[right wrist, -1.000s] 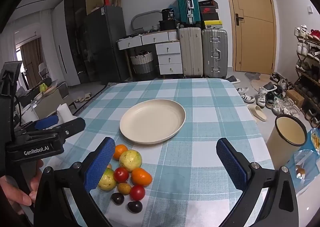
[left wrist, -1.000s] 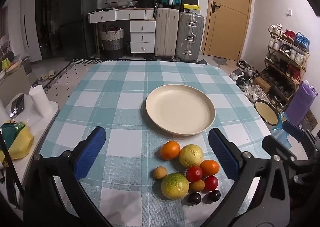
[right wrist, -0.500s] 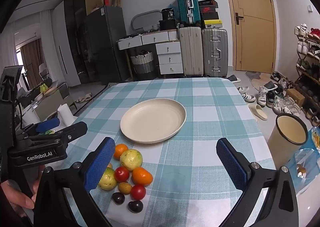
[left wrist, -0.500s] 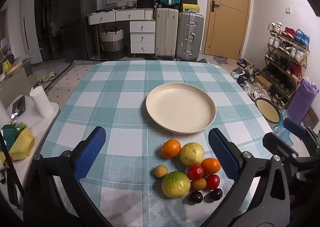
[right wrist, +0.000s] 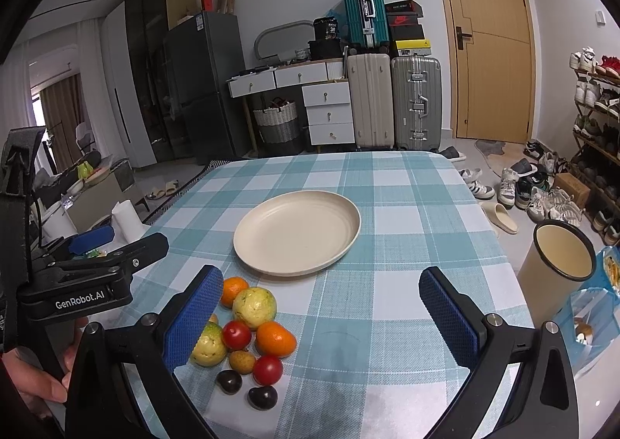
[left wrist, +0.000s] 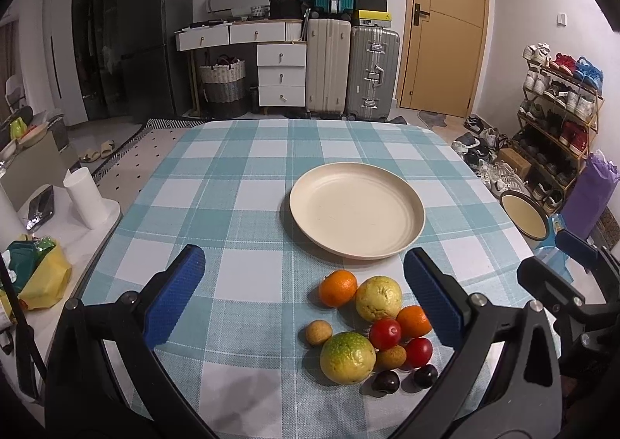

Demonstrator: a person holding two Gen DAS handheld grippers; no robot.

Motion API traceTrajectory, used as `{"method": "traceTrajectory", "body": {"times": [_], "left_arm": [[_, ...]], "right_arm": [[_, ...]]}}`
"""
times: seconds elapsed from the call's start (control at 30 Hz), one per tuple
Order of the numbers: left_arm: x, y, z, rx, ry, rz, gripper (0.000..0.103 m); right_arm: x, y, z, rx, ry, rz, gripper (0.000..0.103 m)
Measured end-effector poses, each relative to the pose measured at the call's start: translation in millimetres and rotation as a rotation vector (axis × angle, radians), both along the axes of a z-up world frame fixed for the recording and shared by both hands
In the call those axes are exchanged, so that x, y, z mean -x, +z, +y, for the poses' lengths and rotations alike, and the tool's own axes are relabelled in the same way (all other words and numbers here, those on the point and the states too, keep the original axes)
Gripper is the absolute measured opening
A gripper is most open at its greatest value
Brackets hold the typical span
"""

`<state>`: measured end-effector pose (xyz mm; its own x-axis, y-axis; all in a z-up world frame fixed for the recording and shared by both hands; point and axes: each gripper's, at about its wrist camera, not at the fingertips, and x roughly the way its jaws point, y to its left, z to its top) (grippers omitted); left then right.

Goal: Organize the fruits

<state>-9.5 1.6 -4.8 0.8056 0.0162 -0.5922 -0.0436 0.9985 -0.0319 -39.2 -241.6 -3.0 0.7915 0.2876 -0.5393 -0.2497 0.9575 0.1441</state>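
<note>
A cream plate point(left wrist: 356, 210) point(right wrist: 296, 233) lies bare on the checked tablecloth. In front of it sits a cluster of fruit: two oranges point(left wrist: 338, 288) point(right wrist: 275, 338), a pale yellow guava point(left wrist: 378, 298) point(right wrist: 254, 307), a green-yellow guava point(left wrist: 347, 357), two red tomatoes point(left wrist: 384, 333) point(right wrist: 267, 369), small brown longans point(left wrist: 318, 332) and two dark plums point(left wrist: 386, 381) point(right wrist: 262, 397). My left gripper point(left wrist: 304, 301) is open above the table, the cluster lying toward its right finger. My right gripper point(right wrist: 319, 317) is open too, its left finger over the cluster's left side.
The table's right edge drops to a floor with a cream bin point(right wrist: 558, 264), shoes and a shoe rack point(left wrist: 558, 102). A side table at left carries a paper roll point(left wrist: 83, 198) and a yellow bag point(left wrist: 42, 276). Suitcases point(left wrist: 352, 71) stand by the far wall.
Both views have shifted only slightly; the left gripper has eased a little back and up. The fruit and the plate have not moved.
</note>
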Motion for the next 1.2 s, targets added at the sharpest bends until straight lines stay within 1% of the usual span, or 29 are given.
{"method": "traceTrajectory", "body": {"times": [0.13,0.4,0.8,0.93,1.03,1.2], "left_arm": [[0.4,0.1,0.4,0.000,0.000,0.000,0.102],[1.3,-0.7,1.8,0.003,0.009,0.003,0.102],[0.2,-1.3,8.3,0.024,0.019,0.014,0.102],[-1.5,-5.8,9.4,0.047,-0.002,0.029,0.102],[-0.1,-10.7,10.3,0.082,-0.038,0.040,0.102],[1.0,-22.1,11.8,0.102,-0.064,0.072,0.102]], "right_arm": [[0.3,-0.4,-1.1,-0.012,-0.006,0.015,0.103],[0.6,-0.8,-4.0,-0.013,-0.006,0.008,0.103],[-1.4,-4.8,-3.8,-0.022,0.000,0.021,0.103],[-1.6,-5.4,-3.4,-0.020,-0.001,0.021,0.103],[-3.0,-9.0,-2.8,-0.018,-0.001,0.025,0.103],[-5.1,-13.3,-2.8,-0.018,-0.002,0.033,0.103]]}}
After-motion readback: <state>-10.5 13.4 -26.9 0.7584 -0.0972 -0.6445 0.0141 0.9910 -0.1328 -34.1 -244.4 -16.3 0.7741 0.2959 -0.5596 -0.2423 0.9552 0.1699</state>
